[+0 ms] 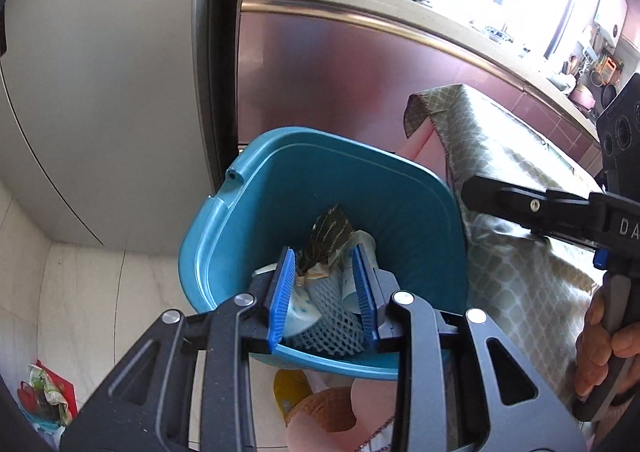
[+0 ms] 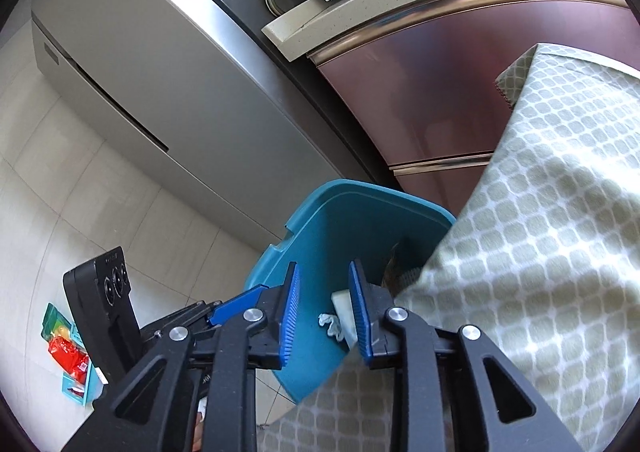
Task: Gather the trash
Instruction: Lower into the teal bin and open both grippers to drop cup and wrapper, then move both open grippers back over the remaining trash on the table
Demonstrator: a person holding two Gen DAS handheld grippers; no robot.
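Left wrist view: left tongs (image 1: 326, 288) partly open above the blue bin (image 1: 280, 179), gripping nothing, with wrappers (image 1: 330, 240), foam net (image 1: 332, 312) and a paper cup (image 1: 298, 318) lying inside; right tongs (image 1: 472, 191) reaching in from the right over the patterned cloth (image 1: 520, 272). Right wrist view: right tongs (image 2: 324, 304) partly open and empty over the bin's (image 2: 320, 236) rim beside the cloth (image 2: 540, 252), a white scrap (image 2: 332, 326) just below the blue pads (image 2: 292, 316); snack packets (image 2: 68, 352) on the floor (image 2: 80, 191).

Open bin (image 1: 280, 179) mouth beside tablecloth (image 1: 500, 252)

Both claws, left (image 1: 326, 284) and right (image 2: 324, 302), angle downward, jaws parted.
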